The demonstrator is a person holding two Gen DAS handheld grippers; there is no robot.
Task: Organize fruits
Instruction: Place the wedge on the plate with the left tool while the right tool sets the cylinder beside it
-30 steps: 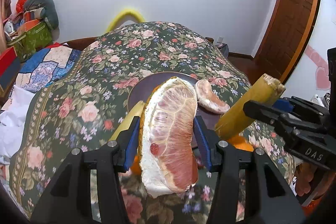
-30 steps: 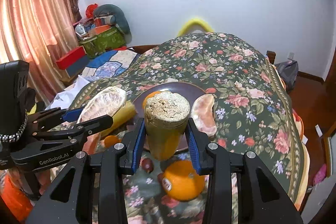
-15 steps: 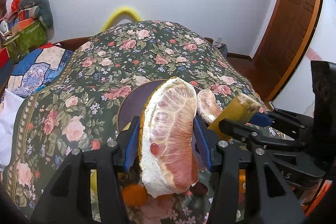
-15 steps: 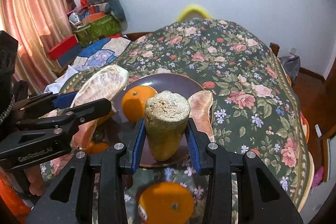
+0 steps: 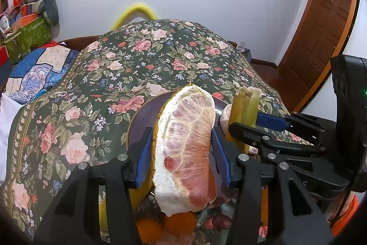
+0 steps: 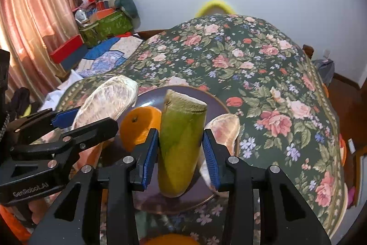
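My left gripper (image 5: pixel 181 132) is shut on a large peeled pomelo segment (image 5: pixel 188 148), pink flesh up, over the near left part of the dark plate (image 5: pixel 146 116). The right gripper (image 6: pixel 181 141) hangs over the plate (image 6: pixel 151 95) with a cut yellow-green fruit piece (image 6: pixel 179 148) between its blue pads. Its jaws are opening. The piece is blurred and tilted, a thin gap shows at the right pad, and its lower end is down at the plate. An orange (image 6: pixel 140 125) and a second pomelo segment (image 6: pixel 224 130) lie on the plate.
Loose oranges (image 5: pixel 181 222) and a small dark fruit (image 5: pixel 221 221) lie on the floral tablecloth (image 5: pixel 160 61) near the front edge, with another orange (image 6: pixel 169 240) below the right gripper. Boxes and bags (image 6: pixel 105 24) pile up at the far left; a wooden door (image 5: pixel 321 38) is at the right.
Both grippers moved forward and down over the plate. The yellow-green piece, gripped upright before, now leans and sits lower between the right pads, which stand slightly wider.
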